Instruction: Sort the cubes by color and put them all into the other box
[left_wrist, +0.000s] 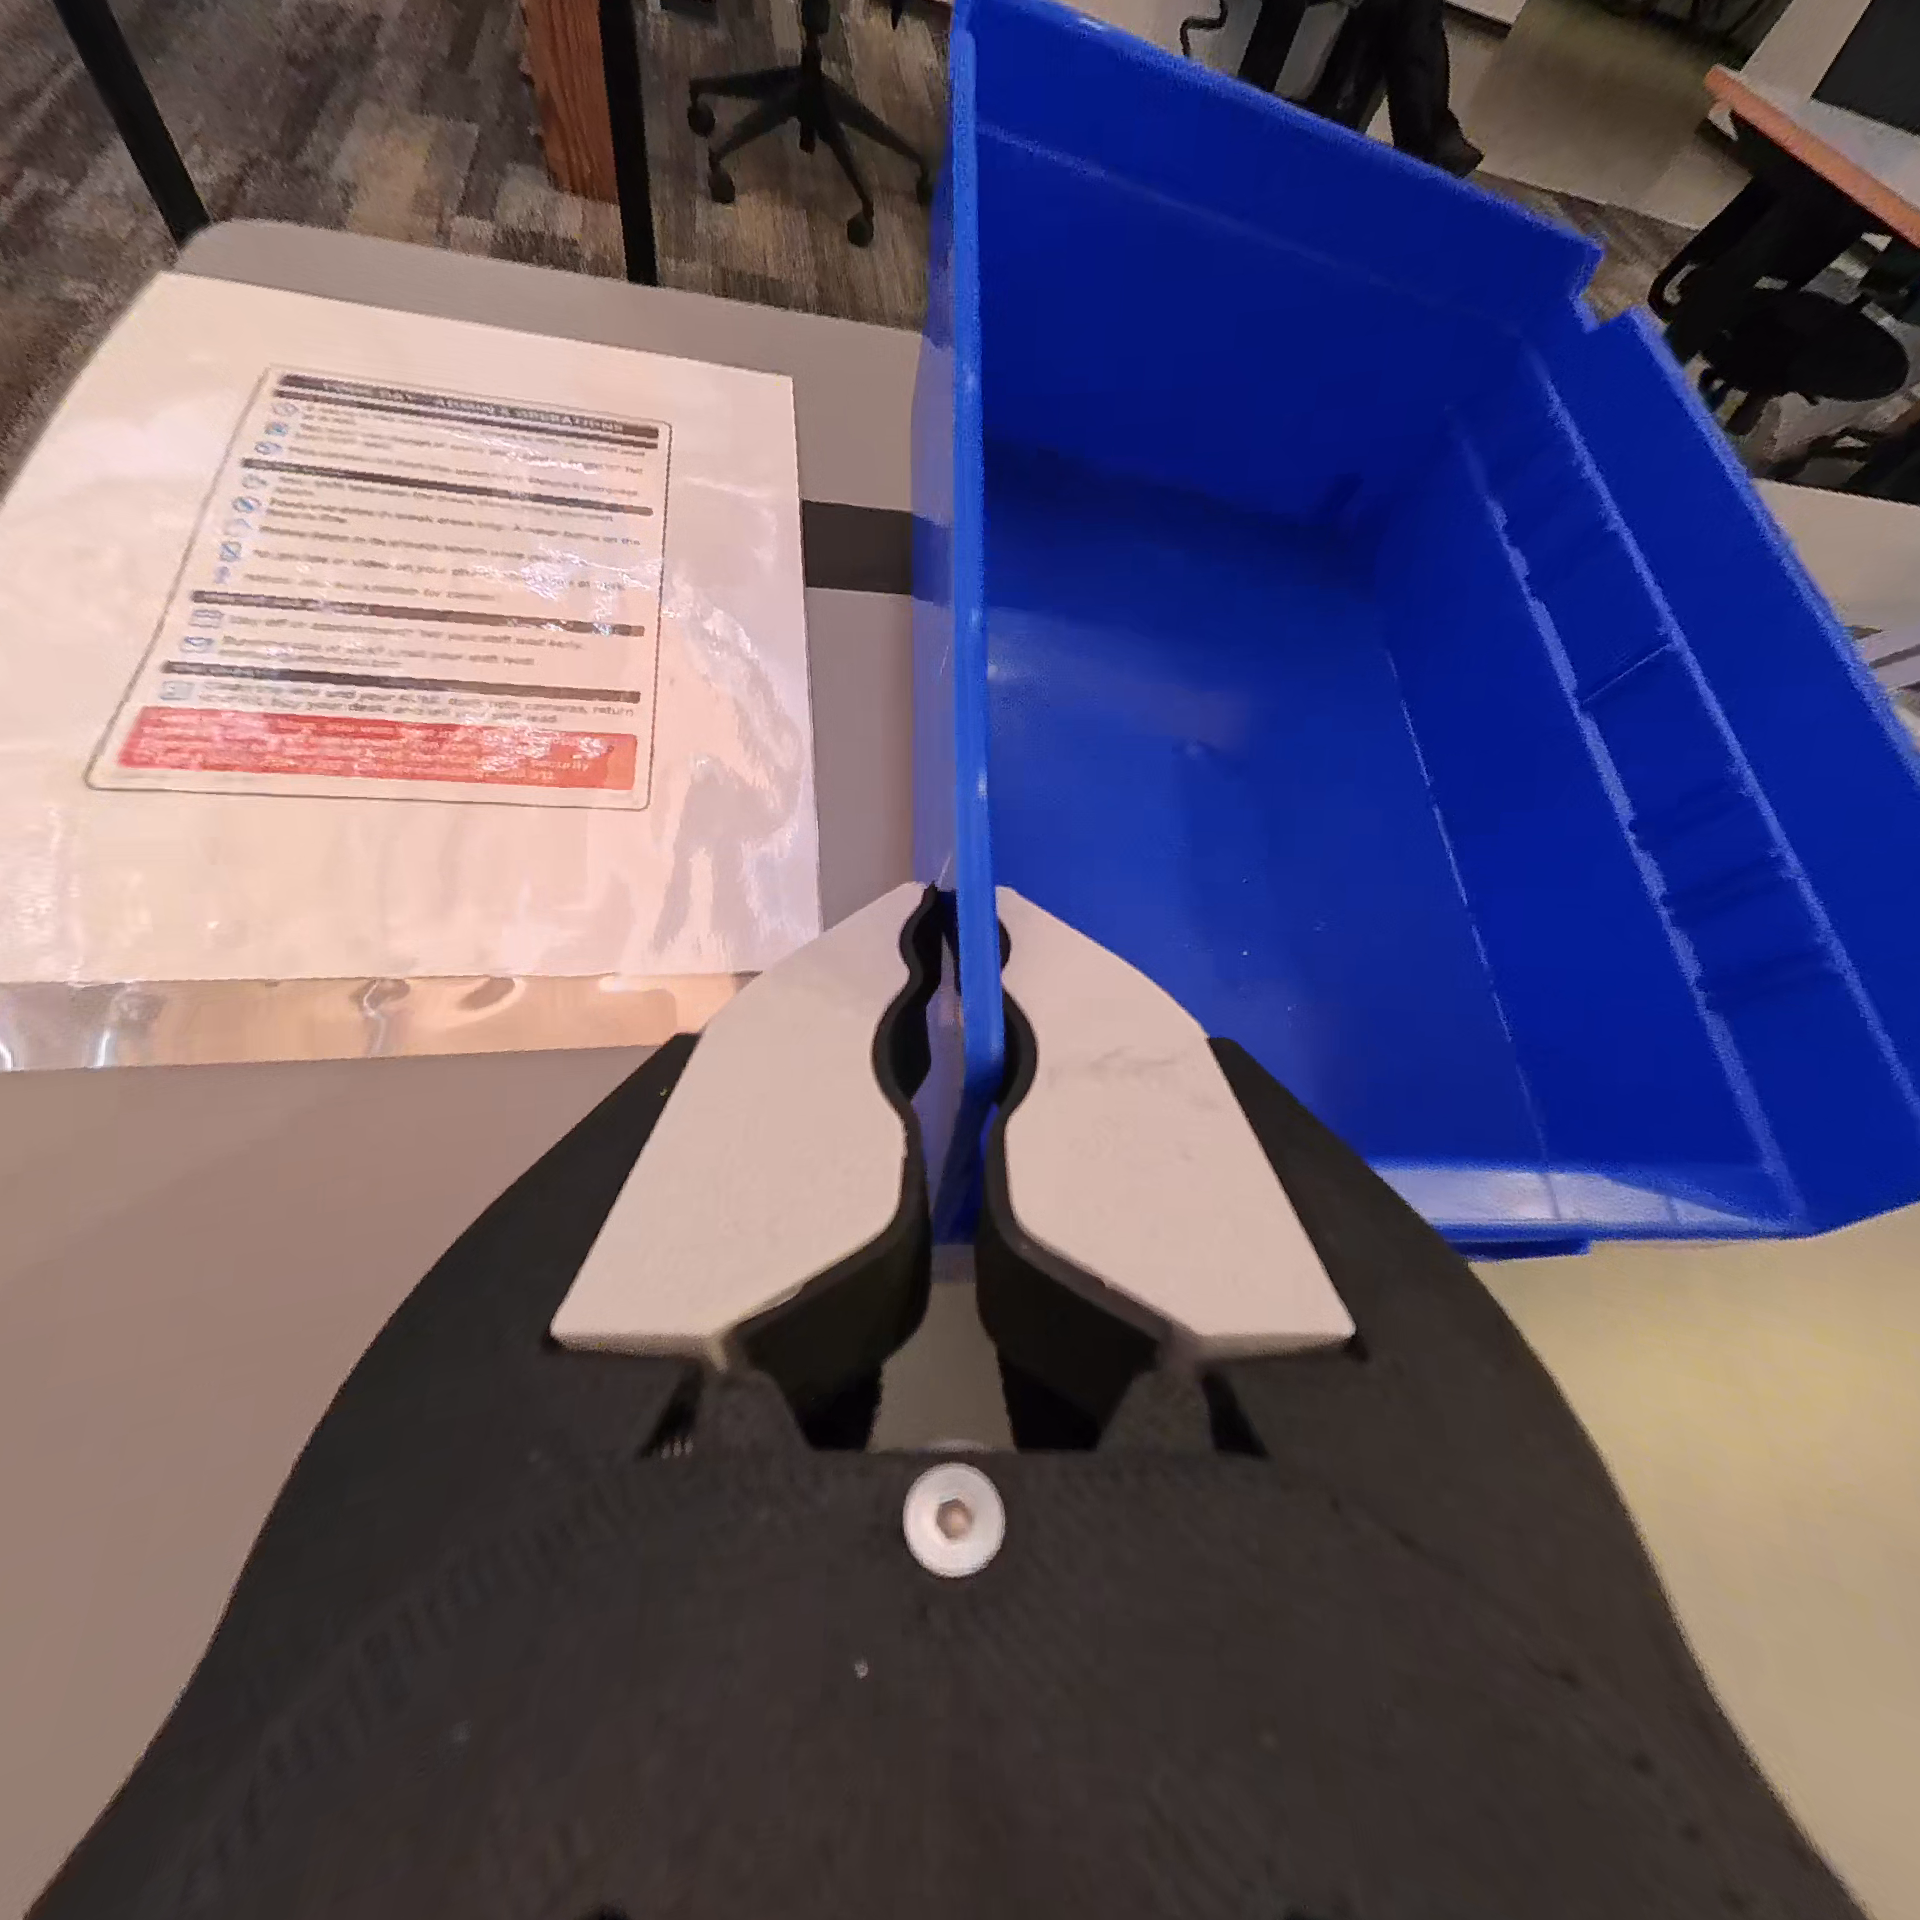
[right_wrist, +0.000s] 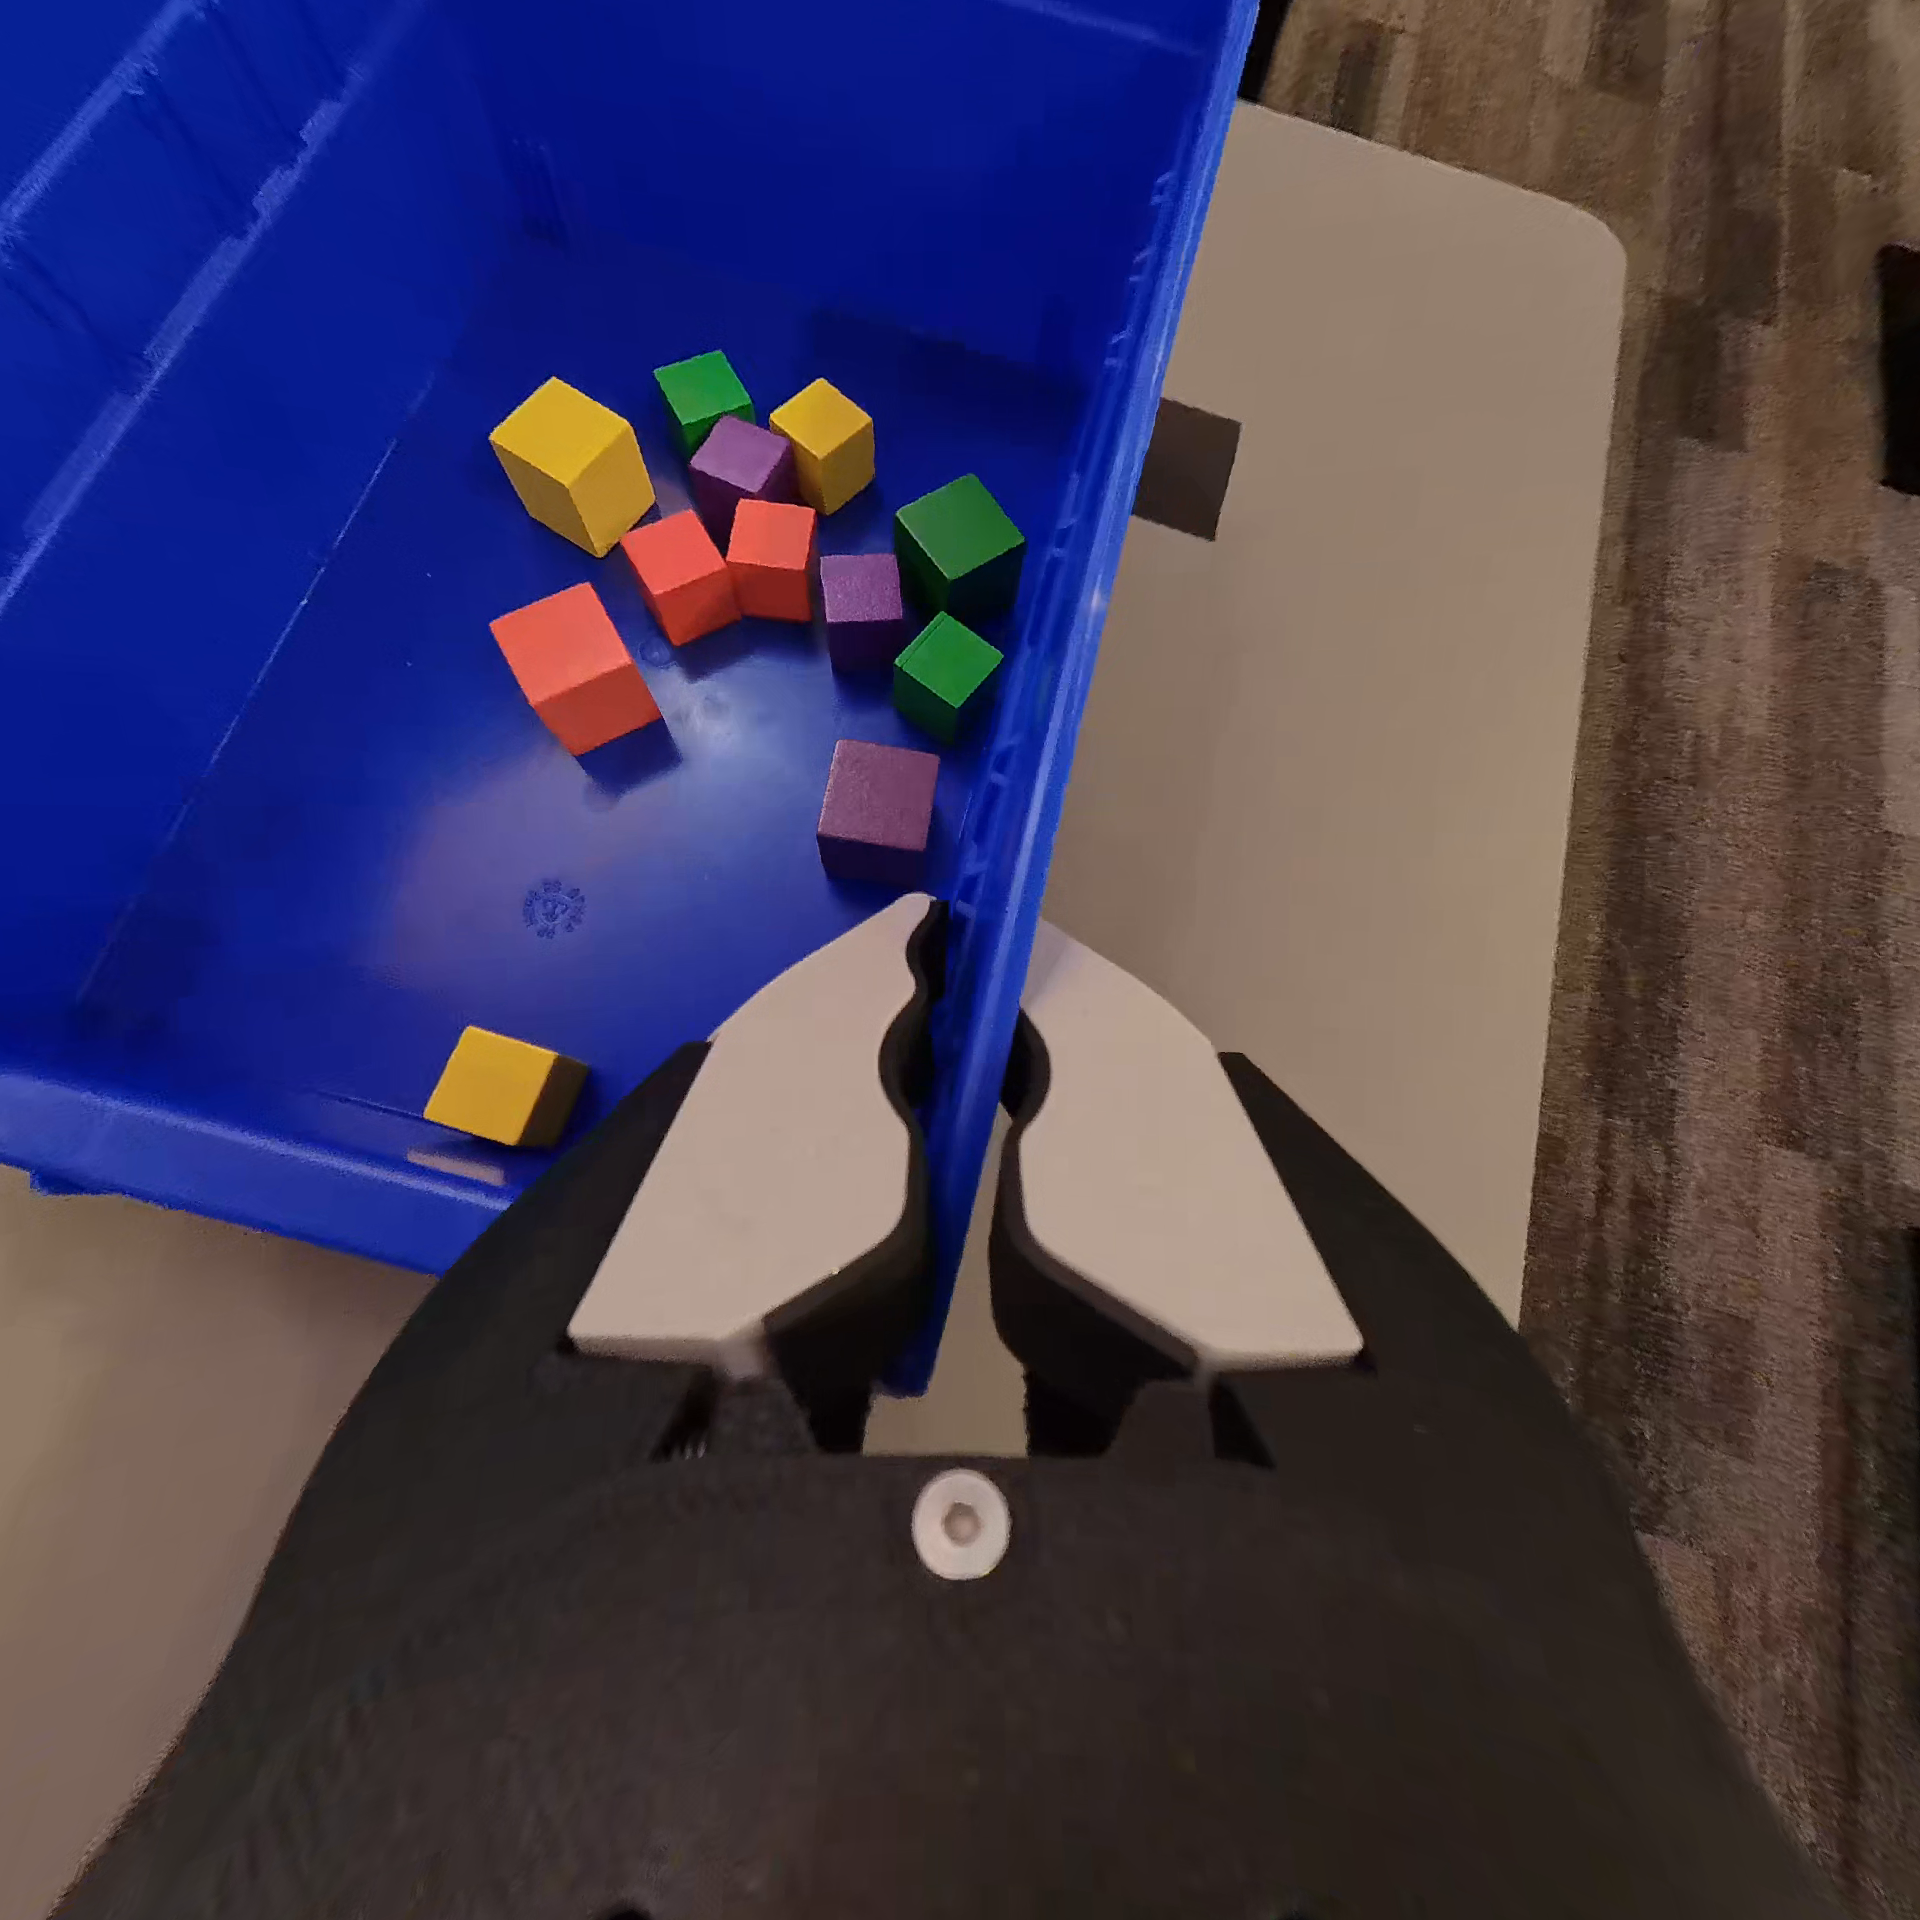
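Left claw clamping down on the side wall of a blue box, grey fingers nearly closed with the thin plastic rim pinched between them. Showing nothing but bare blue floor in the part of the box seen from the left wrist view, and ribbed slots along the far wall. Lying just left of the box on the grey counter, a laminated printed sheet, glossy and catching the light. Standing on the patterned carpet beyond the counter, a black office chair.

Right claw gripping the side wall of a blue box in the same manner, closed down to the thickness of the rim, one finger inside the box and one outside. Sitting unsorted on the floor of that box, the cubes: a mixed cluster of yellow, green, purple and orange-red pieces crowding toward the gripped wall, several touching. Resting apart from the cluster, a purple cube just ahead of the fingertips beside the wall. Lying alone near the low front edge, a yellow cube. Peeking out past the wall on the pale counter, a dark square patch. Impossible to tell whether both claws are holding one box or two.
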